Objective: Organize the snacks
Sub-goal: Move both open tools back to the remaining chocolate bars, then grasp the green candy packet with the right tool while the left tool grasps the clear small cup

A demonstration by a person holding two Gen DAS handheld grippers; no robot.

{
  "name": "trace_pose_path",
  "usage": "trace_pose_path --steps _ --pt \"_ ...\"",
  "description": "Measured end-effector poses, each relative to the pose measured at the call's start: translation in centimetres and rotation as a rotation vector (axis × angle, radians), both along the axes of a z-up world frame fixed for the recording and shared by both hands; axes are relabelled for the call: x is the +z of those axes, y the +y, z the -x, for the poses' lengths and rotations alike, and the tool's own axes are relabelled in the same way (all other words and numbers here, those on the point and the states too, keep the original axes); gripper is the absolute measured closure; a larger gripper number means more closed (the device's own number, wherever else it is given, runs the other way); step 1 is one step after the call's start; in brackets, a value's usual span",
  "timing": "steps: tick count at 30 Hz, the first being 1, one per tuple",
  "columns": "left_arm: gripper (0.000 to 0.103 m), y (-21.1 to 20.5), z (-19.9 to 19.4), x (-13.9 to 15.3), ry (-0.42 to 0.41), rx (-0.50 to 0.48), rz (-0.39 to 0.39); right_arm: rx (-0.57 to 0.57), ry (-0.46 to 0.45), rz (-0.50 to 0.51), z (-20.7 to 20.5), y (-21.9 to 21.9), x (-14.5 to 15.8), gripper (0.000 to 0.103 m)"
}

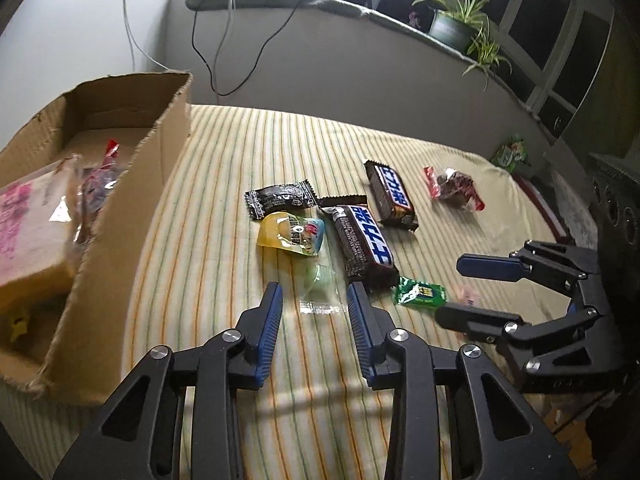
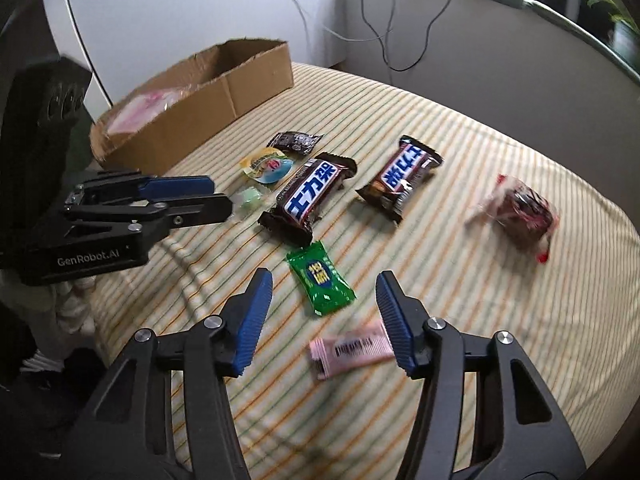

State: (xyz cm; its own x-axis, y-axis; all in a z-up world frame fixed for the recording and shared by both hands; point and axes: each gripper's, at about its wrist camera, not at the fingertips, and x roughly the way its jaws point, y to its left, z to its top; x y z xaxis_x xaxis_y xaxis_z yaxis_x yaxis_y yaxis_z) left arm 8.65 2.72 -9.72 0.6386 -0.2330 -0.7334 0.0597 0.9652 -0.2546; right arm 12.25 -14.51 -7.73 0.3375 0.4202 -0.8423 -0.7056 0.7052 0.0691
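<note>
Surface: we are looking over a striped cloth (image 2: pixel 460 152), with a potted plant (image 1: pixel 456 24) sitting on the ledge at 1 o'clock in the left wrist view.
Box: a cardboard box (image 1: pixel 132 208) is standing at 9 o'clock of the snacks, already holding a pink-printed pack (image 1: pixel 24 224).
Left gripper (image 1: pixel 315 298): we are seeing its jaws standing narrowly apart and gripping nothing, with a clear-wrapped pale green candy (image 1: pixel 320 280) lying on the cloth between the tips (the pads are not pressing it).
Right gripper (image 2: pixel 324 284): its jaws are standing wider and gripping nothing; a green sachet (image 2: pixel 321 282) is lying between the tips and a pink wrapper (image 2: pixel 348 350) just at 6 o'clock of it.
Middle: two dark chocolate bars (image 2: pixel 310 196) (image 2: pixel 404 174) are lying side by side, with a yellow jelly cup (image 2: pixel 269 165) and a black sachet (image 2: pixel 295 141) at their 10 o'clock.
Edge: a red-tipped clear packet (image 2: pixel 520 214) is lying well apart at 3 o'clock.
</note>
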Motion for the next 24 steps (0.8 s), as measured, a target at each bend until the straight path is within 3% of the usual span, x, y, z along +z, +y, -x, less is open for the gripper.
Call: trace_pose_path --steps 6,12,14,24 --pt "0.075 -0.6 -0.8 -0.7 0.017 -0.021 -0.04 0.027 0.013 0.037 -0.8 1.2 -1.2 0.05" --pt "0.08 -0.8 -1.2 -1.1 0.022 -0.02 -0.062 0.031 0.021 0.055 -1.2 1.2 -1.7 0.061" --pt "0.08 -0.7 -1.1 -1.1 0.021 -0.02 -0.062 0.036 0.021 0.058 -1.2 1.2 -1.6 0.069" --pt "0.083 -0.9 -0.7 -0.8 0.01 -0.027 -0.057 0.023 0.028 0.051 -0.6 1.1 -1.5 0.077"
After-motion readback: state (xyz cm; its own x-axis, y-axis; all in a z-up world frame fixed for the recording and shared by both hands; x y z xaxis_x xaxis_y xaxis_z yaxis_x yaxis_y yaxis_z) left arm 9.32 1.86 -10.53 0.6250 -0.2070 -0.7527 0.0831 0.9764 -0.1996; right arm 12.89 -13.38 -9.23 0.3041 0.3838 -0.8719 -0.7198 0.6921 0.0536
